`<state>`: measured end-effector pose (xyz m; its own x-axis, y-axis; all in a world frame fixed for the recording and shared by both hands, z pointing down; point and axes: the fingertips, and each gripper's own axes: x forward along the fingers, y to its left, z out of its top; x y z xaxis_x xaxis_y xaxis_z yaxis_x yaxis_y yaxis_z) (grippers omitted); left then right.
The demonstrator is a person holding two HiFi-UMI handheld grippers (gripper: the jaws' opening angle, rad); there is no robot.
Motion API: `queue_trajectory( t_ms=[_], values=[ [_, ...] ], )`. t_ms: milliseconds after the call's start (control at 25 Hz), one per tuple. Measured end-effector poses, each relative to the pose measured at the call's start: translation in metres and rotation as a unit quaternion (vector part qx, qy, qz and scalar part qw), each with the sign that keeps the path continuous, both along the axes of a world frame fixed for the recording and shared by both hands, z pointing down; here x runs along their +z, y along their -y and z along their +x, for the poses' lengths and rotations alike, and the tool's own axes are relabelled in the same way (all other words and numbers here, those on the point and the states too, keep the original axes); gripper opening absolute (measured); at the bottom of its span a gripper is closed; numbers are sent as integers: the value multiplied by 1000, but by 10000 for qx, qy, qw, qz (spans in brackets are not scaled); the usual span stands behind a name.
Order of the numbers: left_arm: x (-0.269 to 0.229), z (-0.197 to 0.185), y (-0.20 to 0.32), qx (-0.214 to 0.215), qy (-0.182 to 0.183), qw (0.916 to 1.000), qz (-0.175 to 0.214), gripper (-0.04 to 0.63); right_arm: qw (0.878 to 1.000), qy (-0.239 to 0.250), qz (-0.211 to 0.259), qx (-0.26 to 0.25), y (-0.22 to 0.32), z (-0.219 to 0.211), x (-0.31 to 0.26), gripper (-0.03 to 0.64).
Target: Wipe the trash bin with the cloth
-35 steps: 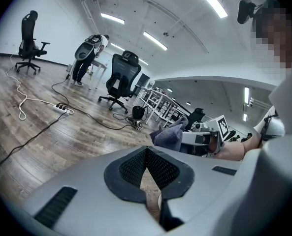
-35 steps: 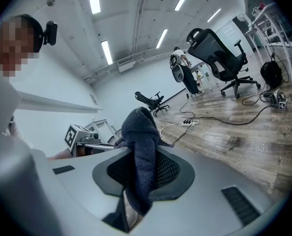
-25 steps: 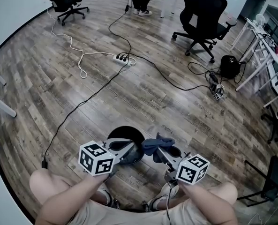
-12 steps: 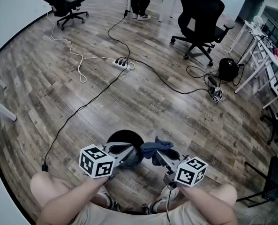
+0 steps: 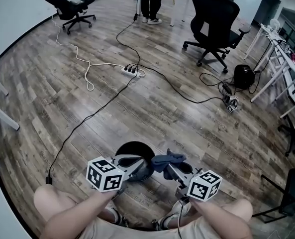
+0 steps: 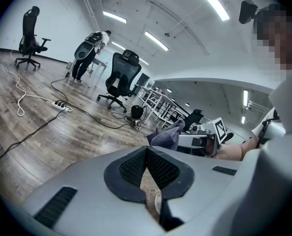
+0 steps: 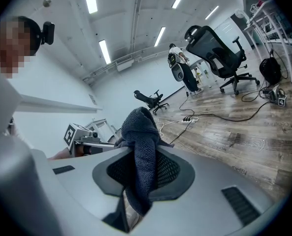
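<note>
A round black trash bin [image 5: 133, 150] stands on the wood floor just in front of the person's feet. My left gripper [image 5: 139, 162] lies over the bin's near rim with its jaws shut; in the left gripper view [image 6: 146, 150] the pads meet with nothing between them. My right gripper [image 5: 168, 167] sits to the right of the bin, shut on a dark blue-grey cloth [image 5: 168, 159]. In the right gripper view the cloth [image 7: 142, 132] is pinched between the pads and bunches above them. It also shows in the left gripper view as the cloth [image 6: 166, 135]. The grippers hide the bin's near side.
A white power strip [image 5: 131, 70] with black and white cables crosses the floor beyond the bin. A black office chair [image 5: 214, 21] stands at the back right, another chair [image 5: 67, 4] at the back left. White table legs [image 5: 271, 59] and a black bag [image 5: 243, 76] are at the right.
</note>
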<state>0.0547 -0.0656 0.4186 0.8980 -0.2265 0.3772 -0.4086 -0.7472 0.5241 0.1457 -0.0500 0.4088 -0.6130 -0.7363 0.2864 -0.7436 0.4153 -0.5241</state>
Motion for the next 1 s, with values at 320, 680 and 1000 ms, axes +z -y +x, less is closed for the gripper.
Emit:
queue_trajectory(
  t_ms=[320, 680, 1000],
  values=[
    [-3, -3, 1, 10, -37, 10000, -15, 11, 10000, 35, -45, -52, 4, -7, 0, 77],
    [-4, -8, -1, -11, -72, 10000, -7, 11, 9999, -56, -114, -40, 5, -8, 8, 77],
    [0, -7, 0, -30, -88, 9999, -79, 11, 9999, -66, -128, -34, 4, -8, 10, 77]
  ],
)
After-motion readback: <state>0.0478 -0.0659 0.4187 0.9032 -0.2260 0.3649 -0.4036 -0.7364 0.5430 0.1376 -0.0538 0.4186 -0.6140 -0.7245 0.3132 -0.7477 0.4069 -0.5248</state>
